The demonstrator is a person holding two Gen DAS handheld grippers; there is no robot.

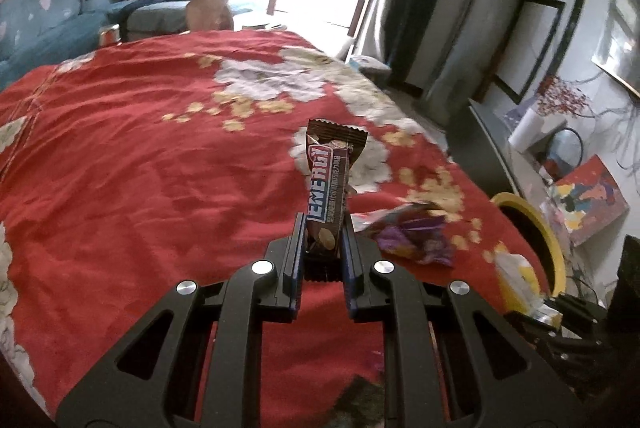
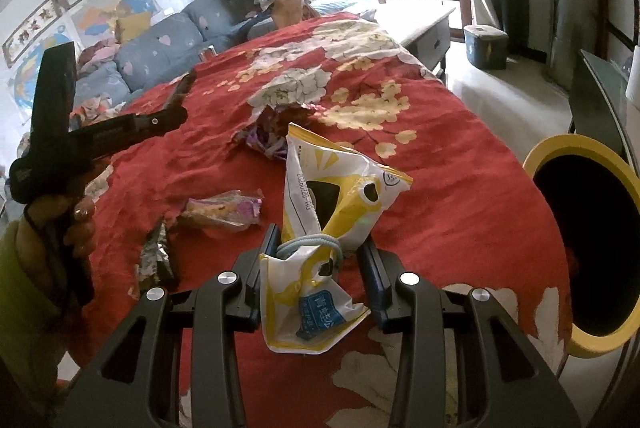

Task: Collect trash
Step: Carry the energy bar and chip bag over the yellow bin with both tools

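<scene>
My left gripper (image 1: 323,228) was clamped on a brown snack-bar wrapper (image 1: 330,184), which stood upright out of the narrow jaws, crimped top uppermost, blue-and-white lettering running down its face. My right gripper (image 2: 320,244) held a yellow-and-white snack bag (image 2: 340,204) between its part-closed jaws; the bag was crumpled, a pale blue elastic band (image 2: 308,242) looped round its waist and a blue label low on it.

Just past the left fingers a crumpled purple wrapper (image 1: 412,234) lay on the red floral bedspread (image 1: 140,156). From the right view, a purple-and-pink packet (image 2: 224,210) and a silver-lined scrap (image 2: 156,256) lay left of the bag. The yellow-rimmed bin (image 2: 576,148) stood at the bed's right edge, its dark mouth unobstructed. A hand (image 2: 76,224) gripped the other tool's handle at far left.
</scene>
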